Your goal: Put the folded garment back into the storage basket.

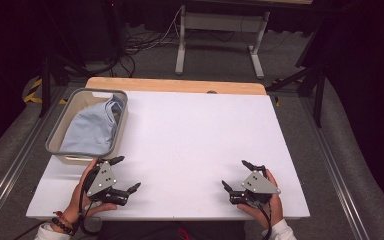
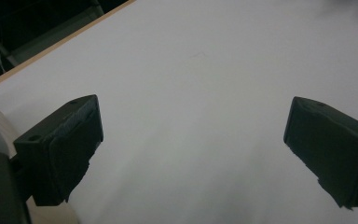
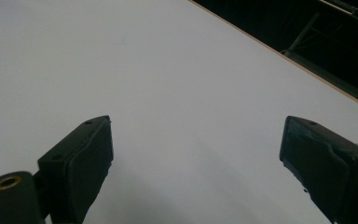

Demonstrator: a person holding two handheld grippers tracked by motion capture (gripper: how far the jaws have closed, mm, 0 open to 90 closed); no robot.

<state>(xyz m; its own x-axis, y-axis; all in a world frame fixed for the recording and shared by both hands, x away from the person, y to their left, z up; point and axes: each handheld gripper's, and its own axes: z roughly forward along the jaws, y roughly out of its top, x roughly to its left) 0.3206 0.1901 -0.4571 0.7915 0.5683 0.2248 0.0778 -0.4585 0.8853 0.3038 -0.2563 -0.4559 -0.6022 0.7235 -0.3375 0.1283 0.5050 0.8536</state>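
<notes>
A light blue cloth (image 1: 94, 127) lies bunched inside a grey basket (image 1: 58, 130) at the left edge of the white table (image 1: 195, 135). My left gripper (image 1: 127, 174) rests at the table's front left, just below the basket's near corner, jaws wide open with nothing between them. In the left gripper view its gripper (image 2: 193, 149) frames bare white tabletop. My right gripper (image 1: 237, 174) sits at the front right, also open and empty. The right gripper view has its gripper (image 3: 196, 163) over plain white surface.
A wooden strip (image 1: 176, 85) runs along the table's far edge. Beyond it stand a white metal frame (image 1: 220, 37), cables on the floor (image 1: 140, 45) and dark tripod legs (image 1: 307, 75). Grey rails flank both sides.
</notes>
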